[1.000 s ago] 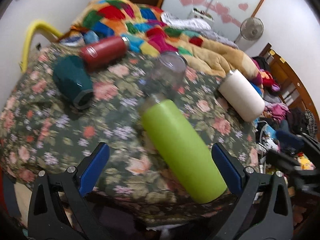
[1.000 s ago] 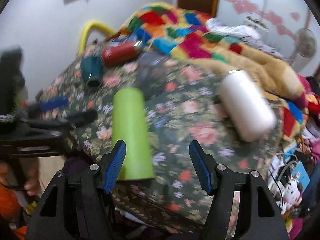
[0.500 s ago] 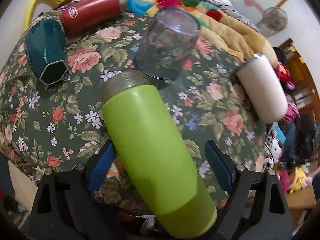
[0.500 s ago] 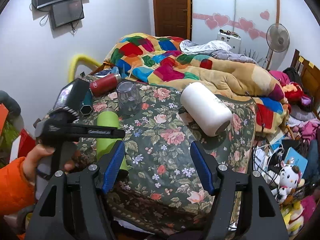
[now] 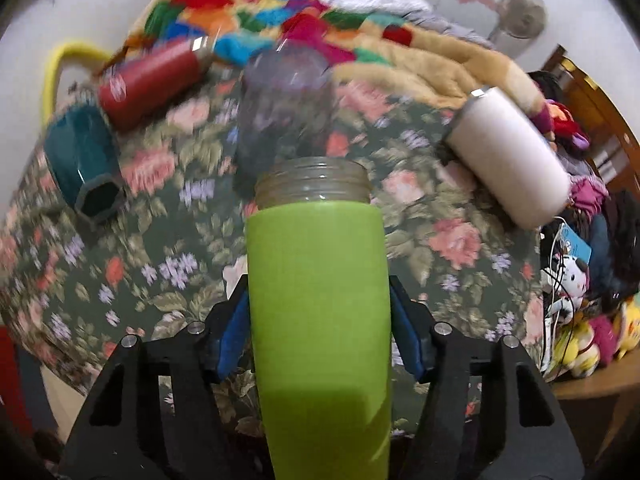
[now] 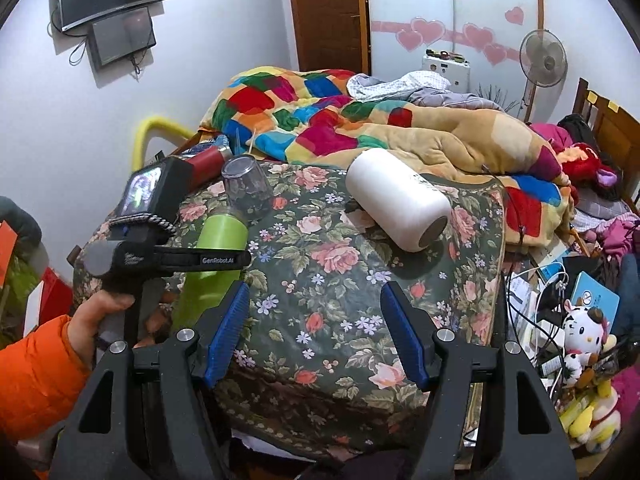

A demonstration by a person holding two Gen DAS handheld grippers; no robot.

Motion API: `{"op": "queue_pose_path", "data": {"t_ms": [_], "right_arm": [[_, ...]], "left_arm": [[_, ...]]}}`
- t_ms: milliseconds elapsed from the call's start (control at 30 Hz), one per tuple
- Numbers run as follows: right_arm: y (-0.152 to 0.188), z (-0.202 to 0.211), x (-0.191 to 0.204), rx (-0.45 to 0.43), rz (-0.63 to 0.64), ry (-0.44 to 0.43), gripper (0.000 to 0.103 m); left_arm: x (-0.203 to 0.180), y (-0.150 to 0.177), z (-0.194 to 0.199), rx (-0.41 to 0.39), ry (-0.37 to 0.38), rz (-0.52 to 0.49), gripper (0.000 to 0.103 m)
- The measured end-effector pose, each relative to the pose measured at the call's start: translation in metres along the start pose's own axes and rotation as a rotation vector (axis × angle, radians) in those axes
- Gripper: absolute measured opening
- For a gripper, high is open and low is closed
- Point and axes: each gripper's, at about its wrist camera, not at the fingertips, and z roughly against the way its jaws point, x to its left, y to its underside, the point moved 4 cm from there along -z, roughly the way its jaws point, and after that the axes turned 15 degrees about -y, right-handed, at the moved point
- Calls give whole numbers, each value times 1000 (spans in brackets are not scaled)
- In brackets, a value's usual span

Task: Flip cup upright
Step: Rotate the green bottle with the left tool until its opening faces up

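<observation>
Floral cloth covers the table [image 6: 340,280]. Nearest, the left tongs [image 5: 320,320] pinch a green cup [image 5: 320,312], its open threaded mouth pointing away. The right tongs [image 6: 314,332] are spread, gripping nothing. Beyond lie a clear tumbler [image 5: 286,108], white bottle [image 6: 396,200], teal cup [image 5: 84,160] and red flask [image 5: 152,80].

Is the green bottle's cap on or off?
Off: the green bottle shows a bare threaded neck, uncapped, while the left gripper clamps its body.

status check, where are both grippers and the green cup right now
Left gripper shut on green cup, cup lying down. Right gripper open, empty. Clear tumbler just beyond cup mouth.
</observation>
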Motion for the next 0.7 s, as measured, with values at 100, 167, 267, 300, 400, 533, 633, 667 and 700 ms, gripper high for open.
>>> {"op": "queue_pose_path", "data": {"t_ms": [100,167,267,300,400,533,633,667,700], "right_arm": [[-1,2,-1,-7,-5,2,65],[-2,3,-2,-12,-9,-1,65],[-4,1,-1,-19,-9,-3,65],[-4,-1,-1,-17,-9,-2,65],[-5,-8,-3,-6,-17,2,65],[-7,-11,-6,0,-23,6,65],[-8,-10,-8,-2,-24,13,65],[-9,-10,-9,-5,-25,18,65],[-9,-9,-11,-7,-27,21,65]], "left_arm": [[-3,-2,29,-87,0,-33,62],[-2,-5,45,-134,0,-44,62],[-2,-11,71,-212,-7,-46,62],[-6,-14,76,-231,-7,-49,62],[-12,-21,87,-294,-20,-70,62],[-21,-38,92,-337,-32,-82,62],[-28,-53,89,-351,-38,-88,62],[-30,-57,87,-351,-42,-92,62],[-31,-58,84,-348,-44,-94,62]]}}
